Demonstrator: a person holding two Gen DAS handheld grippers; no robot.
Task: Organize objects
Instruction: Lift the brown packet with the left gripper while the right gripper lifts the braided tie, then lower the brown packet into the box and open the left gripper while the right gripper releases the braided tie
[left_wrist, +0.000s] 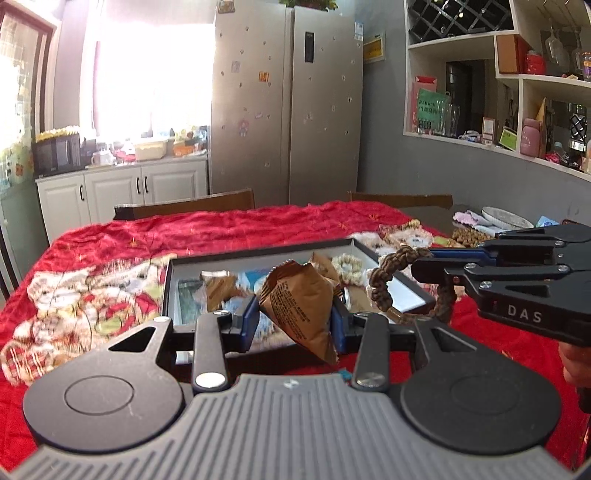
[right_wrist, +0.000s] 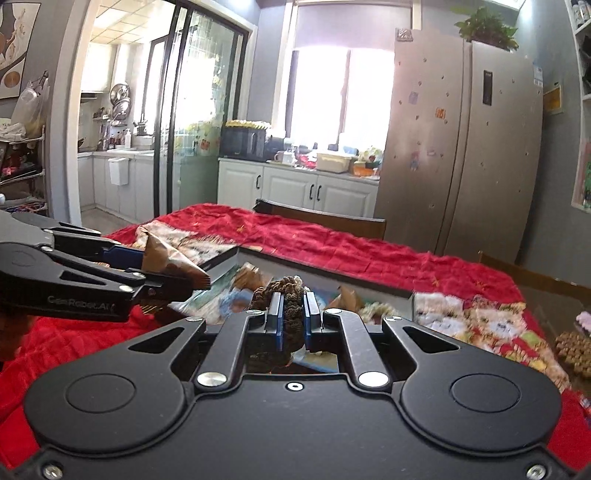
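My left gripper (left_wrist: 293, 314) is shut on a brown snack packet (left_wrist: 301, 306) and holds it above the near edge of a shallow dark-framed tray (left_wrist: 258, 249) on the red cloth. The packet also shows in the right wrist view (right_wrist: 173, 262). My right gripper (right_wrist: 293, 314) is shut on a brown braided bracelet (right_wrist: 291, 314), held over the tray (right_wrist: 376, 286). In the left wrist view the right gripper (left_wrist: 424, 264) comes in from the right with the bracelet (left_wrist: 391, 271) hanging as a loop. The tray holds several packets and a pale scrunchie (left_wrist: 347, 267).
A red patterned cloth (left_wrist: 221, 229) covers the table. At the right end lie a white plate (left_wrist: 506, 218), a pink cloth and brown beaded items (right_wrist: 574, 350). Chair backs (left_wrist: 184, 205) stand behind the table; a fridge and cabinets are beyond.
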